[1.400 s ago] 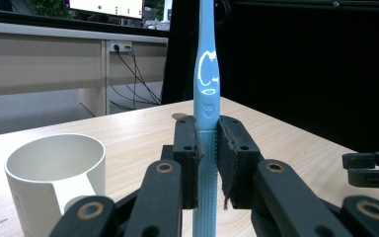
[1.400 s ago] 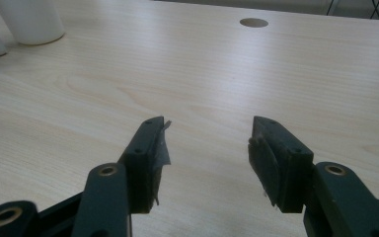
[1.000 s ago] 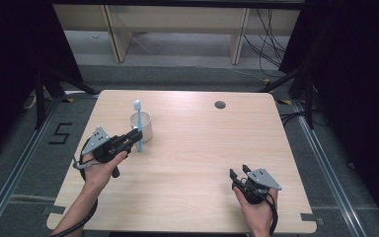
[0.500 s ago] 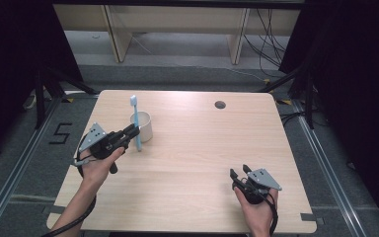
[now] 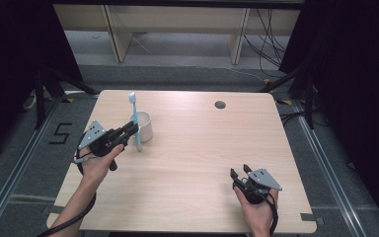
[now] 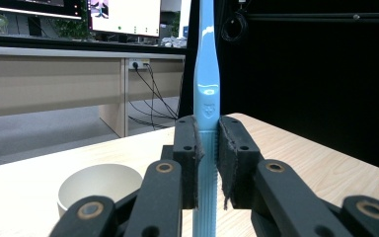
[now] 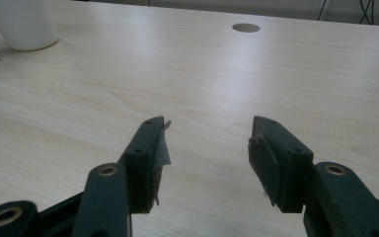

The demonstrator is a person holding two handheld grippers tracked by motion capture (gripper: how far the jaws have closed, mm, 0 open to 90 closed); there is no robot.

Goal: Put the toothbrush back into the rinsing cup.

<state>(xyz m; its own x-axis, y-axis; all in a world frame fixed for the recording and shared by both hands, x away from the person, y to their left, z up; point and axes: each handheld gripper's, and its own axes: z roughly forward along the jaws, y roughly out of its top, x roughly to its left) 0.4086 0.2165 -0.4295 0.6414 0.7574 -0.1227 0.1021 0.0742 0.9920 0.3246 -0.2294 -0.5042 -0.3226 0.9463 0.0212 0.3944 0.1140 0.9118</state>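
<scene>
Left gripper [image 5: 128,132], at the worktop's [image 5: 197,163] nine o'clock side: jaws clamped on the lower handle of a light-blue plastic toothbrush [image 5: 135,121], held upright, head uppermost. A small embossed emblem sits on the handle just above the pads; unreadable. A white round ceramic cup [image 5: 143,126] stands just beside the toothbrush. Floor marking "5" [image 5: 60,133] lies off the worktop's left edge. Right gripper [image 5: 240,174], at five o'clock: jaws wide apart, empty.
</scene>
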